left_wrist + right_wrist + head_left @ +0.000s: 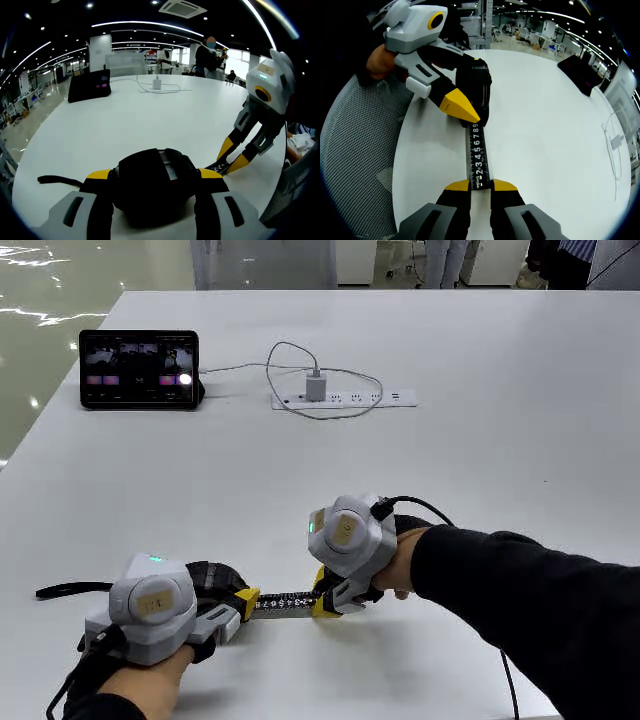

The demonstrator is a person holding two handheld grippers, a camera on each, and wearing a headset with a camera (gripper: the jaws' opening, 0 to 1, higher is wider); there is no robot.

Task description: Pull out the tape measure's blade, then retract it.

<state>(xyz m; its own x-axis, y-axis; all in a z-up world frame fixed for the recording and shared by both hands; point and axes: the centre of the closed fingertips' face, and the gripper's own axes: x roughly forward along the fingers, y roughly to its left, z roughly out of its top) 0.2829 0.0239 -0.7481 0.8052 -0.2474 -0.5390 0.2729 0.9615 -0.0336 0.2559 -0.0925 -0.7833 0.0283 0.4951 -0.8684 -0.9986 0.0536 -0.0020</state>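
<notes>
Head view: on the white table (400,460), the left gripper (238,602) clamps the black tape measure case (212,580), and its blade (285,602) reaches the right gripper (322,603).
Left gripper view: both jaws hug the case.
Right gripper view: the jaws pinch the blade's tip, with a short numbered stretch pulled out.

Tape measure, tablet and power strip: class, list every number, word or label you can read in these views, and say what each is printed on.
"2 3 4 5 6 7 8 9": on the tape measure's blade, running from the right gripper toward the black case.
Tablet screen: too small and blurred to read.
Power strip and charger: no marking can be read.
</notes>
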